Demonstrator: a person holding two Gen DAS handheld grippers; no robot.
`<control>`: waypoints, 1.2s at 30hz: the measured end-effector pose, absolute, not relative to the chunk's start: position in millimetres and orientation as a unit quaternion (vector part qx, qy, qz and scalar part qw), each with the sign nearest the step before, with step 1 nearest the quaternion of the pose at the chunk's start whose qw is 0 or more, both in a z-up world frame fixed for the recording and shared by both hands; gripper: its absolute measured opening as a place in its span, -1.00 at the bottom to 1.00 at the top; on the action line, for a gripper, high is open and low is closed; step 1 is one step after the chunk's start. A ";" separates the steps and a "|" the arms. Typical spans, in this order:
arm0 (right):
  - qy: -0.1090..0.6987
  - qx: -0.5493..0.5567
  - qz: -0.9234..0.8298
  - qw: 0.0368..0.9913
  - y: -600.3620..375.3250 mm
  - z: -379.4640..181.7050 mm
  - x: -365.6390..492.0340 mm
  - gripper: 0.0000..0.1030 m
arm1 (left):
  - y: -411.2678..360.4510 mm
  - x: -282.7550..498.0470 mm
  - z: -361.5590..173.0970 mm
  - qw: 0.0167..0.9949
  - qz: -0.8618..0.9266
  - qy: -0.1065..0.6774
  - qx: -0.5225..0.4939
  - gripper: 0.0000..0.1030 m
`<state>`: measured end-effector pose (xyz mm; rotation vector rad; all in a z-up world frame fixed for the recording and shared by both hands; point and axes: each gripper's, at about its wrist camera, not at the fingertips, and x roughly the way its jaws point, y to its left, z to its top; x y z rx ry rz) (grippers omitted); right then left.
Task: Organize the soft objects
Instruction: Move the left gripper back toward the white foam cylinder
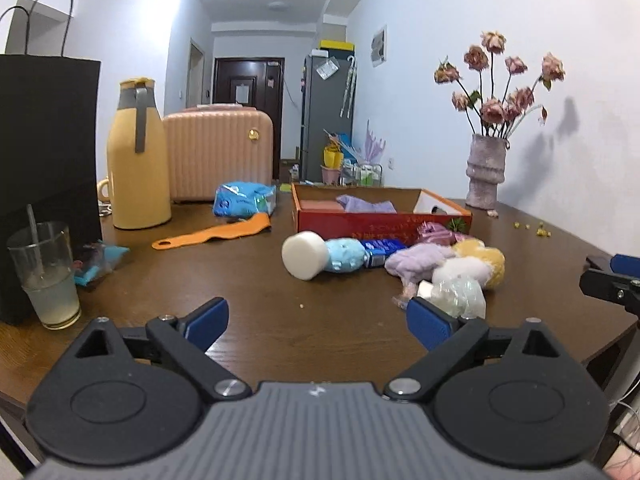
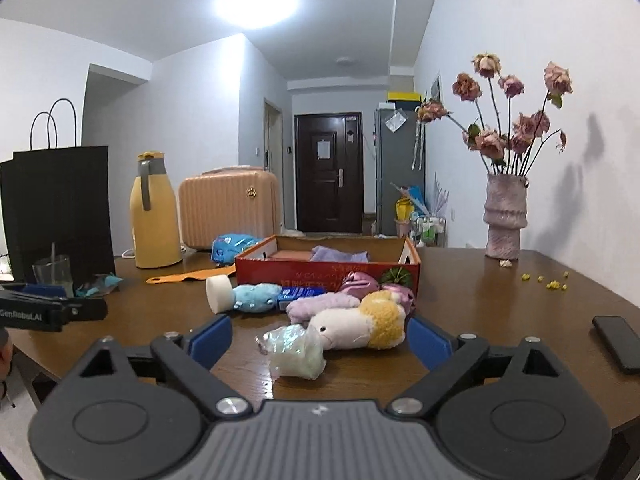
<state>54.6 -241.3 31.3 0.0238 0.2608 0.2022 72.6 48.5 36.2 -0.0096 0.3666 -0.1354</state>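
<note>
A pile of soft things lies on the brown table (image 1: 248, 280) in front of a red cardboard box (image 1: 360, 222): a white foam cylinder (image 1: 304, 254), a light blue plush (image 1: 346, 255), a lilac cloth (image 1: 418, 262), a white and yellow plush (image 2: 360, 326), a pink pouch (image 2: 358, 281) and a clear wrapped bundle (image 2: 296, 354). A purple cloth (image 1: 366, 204) lies inside the box. My left gripper (image 1: 318, 322) is open and empty, short of the pile. My right gripper (image 2: 320, 342) is open, with the wrapped bundle and the plush between its fingers, not gripped.
A yellow thermos (image 1: 138, 156), a pink suitcase (image 1: 218, 152), a black paper bag (image 1: 44, 160) and a glass with a straw (image 1: 46, 276) stand at the left. An orange strap (image 1: 212, 234) and blue packet (image 1: 242, 198) lie nearby. A vase of dried roses (image 2: 504, 216) and a phone (image 2: 618, 342) are right.
</note>
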 end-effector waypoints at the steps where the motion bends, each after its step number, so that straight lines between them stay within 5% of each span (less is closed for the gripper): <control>1: 0.133 0.009 0.101 0.986 -240.6 29.1 56.0 0.84 | 47.3 74.3 33.5 0.980 -0.069 0.186 -0.003 0.89; 25: 0.216 0.056 0.123 0.967 -228.6 -12.4 155.2 0.70 | 7.5 176.3 -0.8 0.958 -0.105 0.265 0.029 0.89; 36: 0.243 0.057 0.169 0.953 -212.5 -25.3 201.1 0.32 | -14.3 219.7 -2.3 0.953 -0.119 0.275 0.039 0.85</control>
